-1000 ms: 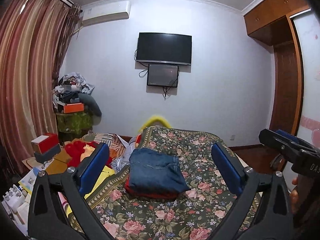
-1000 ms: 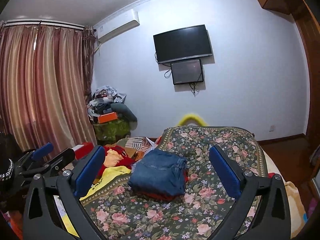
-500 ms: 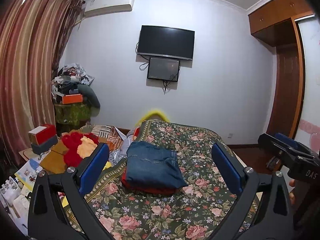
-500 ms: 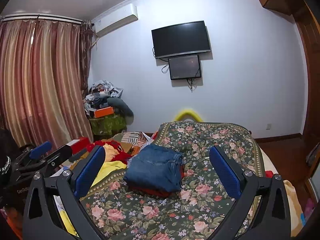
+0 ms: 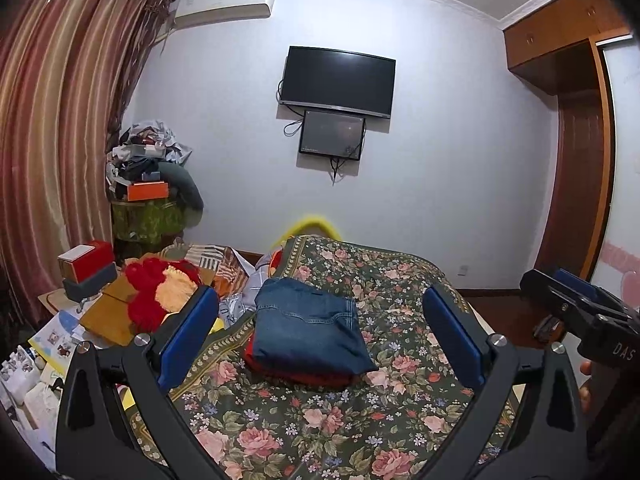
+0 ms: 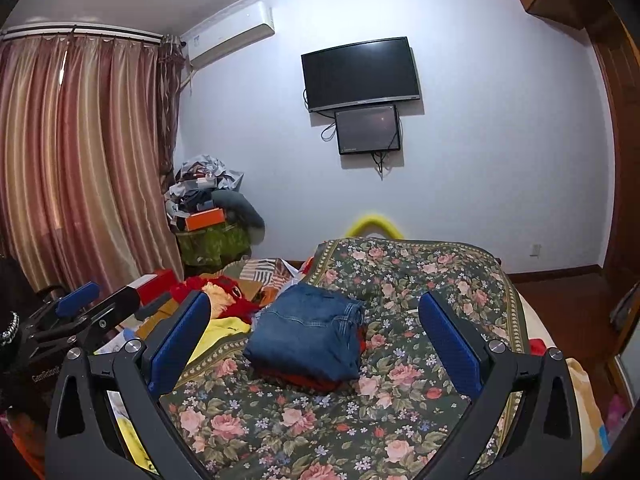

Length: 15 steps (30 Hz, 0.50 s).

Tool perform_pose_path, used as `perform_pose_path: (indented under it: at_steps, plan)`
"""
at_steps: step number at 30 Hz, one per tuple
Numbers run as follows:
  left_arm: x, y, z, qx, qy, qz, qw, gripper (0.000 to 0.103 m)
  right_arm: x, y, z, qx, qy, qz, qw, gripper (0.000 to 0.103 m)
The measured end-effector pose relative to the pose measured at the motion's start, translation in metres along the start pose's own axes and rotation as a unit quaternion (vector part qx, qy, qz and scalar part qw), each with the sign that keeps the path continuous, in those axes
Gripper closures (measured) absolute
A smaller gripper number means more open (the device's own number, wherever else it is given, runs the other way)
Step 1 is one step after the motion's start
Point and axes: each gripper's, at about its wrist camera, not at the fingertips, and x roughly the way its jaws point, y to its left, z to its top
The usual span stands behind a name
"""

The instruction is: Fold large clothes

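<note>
Both grippers are raised above the near end of the bed, each released with its blue-padded fingers spread wide and nothing between them: left gripper (image 5: 320, 340), right gripper (image 6: 314, 344). The right gripper's view shows the left one off to the left, well apart. Task item: the folded jeans (image 5: 308, 332) lie near the middle of the floral bedspread (image 5: 320, 420), toward its left edge, on top of a red garment (image 5: 296, 374) of which only a thin margin shows beneath the denim. Judgement: the jeans look already folded and stacked, a compact rectangular bundle with squared edges, and the grippers stand clear of it because no grasp is in hand at this moment. Denim is thick, matte blue, with visible seam stitching and a layered fold edge on its right side in the right view (image 6: 352, 320). The bedspread is dark green with pink roses and a patterned border, lying mostly flat, which suits it as a folding surface. Left of the bed sits a loose heap of red and yellow clothes (image 5: 160, 292), soft and crumpled, unfolded; judgement: likely the remaining work. Far wall carries a dark television (image 5: 338, 76) above a smaller screen (image 5: 332, 136). Striped curtains (image 6: 80, 160) hang at left.
</note>
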Motion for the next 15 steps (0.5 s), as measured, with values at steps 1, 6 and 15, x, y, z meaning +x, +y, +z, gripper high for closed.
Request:
perform_pose_path:
  at_steps: [1, 6, 15]
  plan:
    - [0.0001, -0.0006, -0.0008, 0.000, 0.001, 0.000, 1.0000, 0.001, 0.0000, -0.0001, 0.0001, 0.000, 0.000, 0.000, 1.000, 0.000]
    - [0.0004, -0.0023, -0.0025, -0.001, 0.003, 0.001, 1.0000, 0.001, 0.0003, -0.0003, -0.0006, -0.001, 0.001, 0.001, 1.000, 0.000]
    - [0.0004, -0.0034, -0.0019, -0.002, 0.002, 0.004, 1.0000, 0.001, 0.0001, -0.0034, -0.0023, 0.001, -0.001, 0.001, 1.000, 0.000]
